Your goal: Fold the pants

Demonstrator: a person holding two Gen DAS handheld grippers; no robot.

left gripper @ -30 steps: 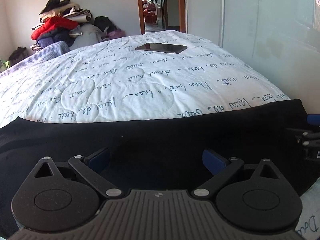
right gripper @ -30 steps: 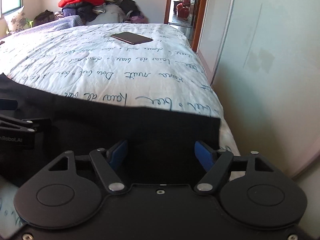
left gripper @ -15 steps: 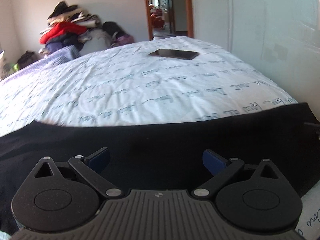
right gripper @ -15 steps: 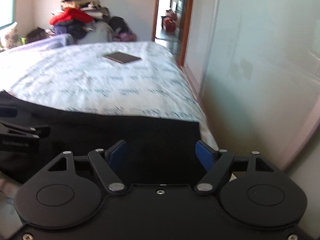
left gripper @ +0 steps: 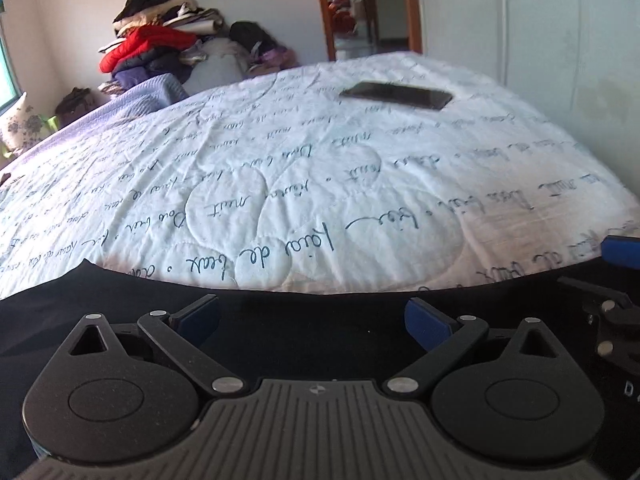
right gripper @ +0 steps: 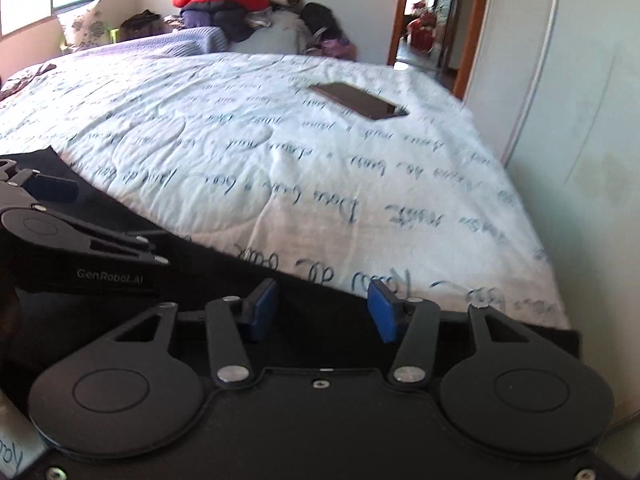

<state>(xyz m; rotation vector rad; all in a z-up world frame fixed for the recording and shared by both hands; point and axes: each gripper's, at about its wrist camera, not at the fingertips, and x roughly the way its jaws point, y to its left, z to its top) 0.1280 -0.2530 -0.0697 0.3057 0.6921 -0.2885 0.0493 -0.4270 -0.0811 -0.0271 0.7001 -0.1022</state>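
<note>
The black cloth pants point(left gripper: 304, 308) lie flat along the near edge of the white quilted bed point(left gripper: 304, 184), their far edge straight. Both the left gripper point(left gripper: 312, 316) and the right gripper point(right gripper: 324, 312) hover low over the cloth with jaws spread apart, grasping nothing. I judge some folding done; whether another fold remains is unclear.
</note>
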